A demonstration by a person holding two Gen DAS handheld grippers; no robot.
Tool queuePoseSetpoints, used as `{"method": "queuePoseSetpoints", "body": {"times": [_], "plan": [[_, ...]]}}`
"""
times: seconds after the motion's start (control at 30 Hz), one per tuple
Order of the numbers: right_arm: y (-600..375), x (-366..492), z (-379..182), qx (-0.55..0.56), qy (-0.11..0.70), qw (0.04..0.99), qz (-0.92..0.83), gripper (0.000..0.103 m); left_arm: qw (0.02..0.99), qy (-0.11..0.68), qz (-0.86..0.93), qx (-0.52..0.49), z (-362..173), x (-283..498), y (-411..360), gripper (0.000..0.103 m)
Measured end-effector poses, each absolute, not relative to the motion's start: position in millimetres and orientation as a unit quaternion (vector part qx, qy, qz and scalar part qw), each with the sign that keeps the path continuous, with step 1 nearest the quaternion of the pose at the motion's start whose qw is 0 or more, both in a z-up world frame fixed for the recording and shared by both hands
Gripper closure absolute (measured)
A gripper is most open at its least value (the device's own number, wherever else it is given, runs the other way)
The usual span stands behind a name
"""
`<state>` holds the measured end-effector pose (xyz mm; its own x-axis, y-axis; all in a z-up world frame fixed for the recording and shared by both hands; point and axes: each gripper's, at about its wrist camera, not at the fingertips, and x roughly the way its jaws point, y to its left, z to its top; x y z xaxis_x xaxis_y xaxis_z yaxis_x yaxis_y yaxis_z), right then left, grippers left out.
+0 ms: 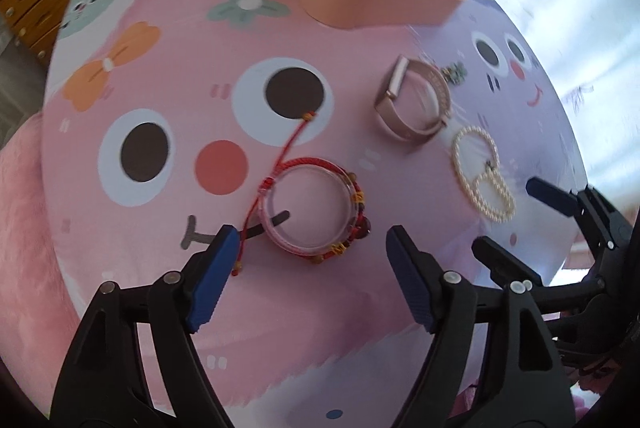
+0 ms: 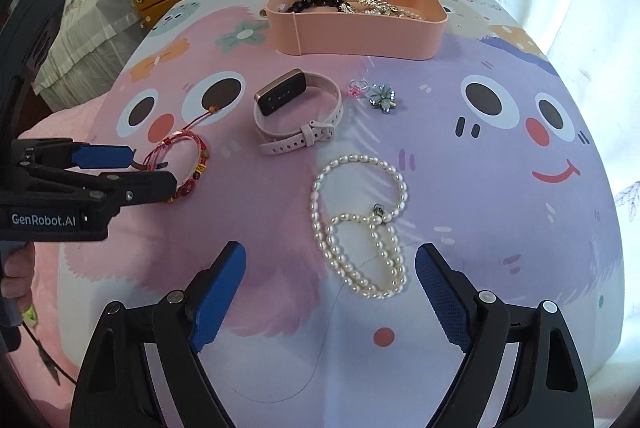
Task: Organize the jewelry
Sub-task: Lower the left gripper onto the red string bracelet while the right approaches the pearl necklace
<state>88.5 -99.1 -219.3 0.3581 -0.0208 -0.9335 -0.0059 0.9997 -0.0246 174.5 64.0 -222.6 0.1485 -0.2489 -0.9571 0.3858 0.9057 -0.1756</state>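
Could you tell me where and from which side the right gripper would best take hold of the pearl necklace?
Probably at the doubled strands of the small lower loop of the pearl necklace, nearest the open right gripper. It lies flat on the mat, so come down from above with one finger on each side of the bunch; there the strands lie close enough to pinch together, unlike the wide single-strand upper loop.

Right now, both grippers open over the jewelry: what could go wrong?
1. The red bracelet trails a loose cord; the left gripper may snag it.
2. The pearl strand lies looped; the right gripper could lift one loop and drag the rest.
3. The pink tray already holds pieces, so tangling is likely.
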Motion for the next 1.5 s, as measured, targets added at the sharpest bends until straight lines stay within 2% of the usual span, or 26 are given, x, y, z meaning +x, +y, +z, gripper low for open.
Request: {"method": "queuePoseSetpoints", "body": {"times": [0.3, 0.57, 0.7, 0.83, 0.93, 1.03, 1.1, 1.17, 1.2, 1.33, 1.5], "plan": [[-110.5, 74.9, -229.0, 0.003, 0.549, 0.834, -0.063, 0.015, 0.750, 0.597, -0.242, 0.150, -233.7, 168.1, 44.2, 0.027], [-112.6, 74.2, -236.8, 0.000, 0.522, 0.850, -0.063, 0.015, 0.769, 0.562, -0.257, 0.166, -232.3, 172.7, 42.5, 0.025], [-109.7, 82.1, -243.5, -0.002, 0.520, 0.852, -0.056, 0.027, 0.774, 0.552, -0.263, 0.163, -238.8, 178.4, 34.2, 0.025], [-110.5, 92.4, -245.4, 0.006, 0.511, 0.857, -0.059, 0.034, 0.780, 0.543, -0.267, 0.162, -240.2, 179.8, 31.5, 0.025], [-112.4, 99.6, -245.3, 0.008, 0.505, 0.861, -0.061, 0.046, 0.785, 0.535, -0.269, 0.160, -239.7, 180.5, 31.8, 0.025], [-115.2, 106.2, -244.1, 0.011, 0.501, 0.863, -0.062, 0.064, 0.791, 0.527, -0.268, 0.157, -241.1, 179.7, 30.8, 0.025], [-118.4, 111.2, -243.0, 0.014, 0.505, 0.861, -0.058, 0.083, 0.796, 0.522, -0.267, 0.152, -240.6, 179.3, 31.3, 0.030], [-123.3, 114.7, -241.9, 0.020, 0.508, 0.860, -0.045, 0.094, 0.804, 0.514, -0.262, 0.145, -238.6, 179.4, 34.0, 0.041], [-124.7, 115.6, -241.8, 0.020, 0.508, 0.860, -0.038, 0.096, 0.806, 0.513, -0.259, 0.141, -237.9, 180.1, 35.2, 0.044], [-127.8, 118.2, -242.1, 0.031, 0.511, 0.858, -0.031, 0.097, 0.808, 0.511, -0.257, 0.139, -237.7, 179.9, 35.2, 0.044], [-145.4, 120.3, -243.6, 0.143, 0.516, 0.844, -0.035, 0.098, 0.811, 0.509, -0.253, 0.135, -237.9, 179.5, 35.8, 0.044]]}}
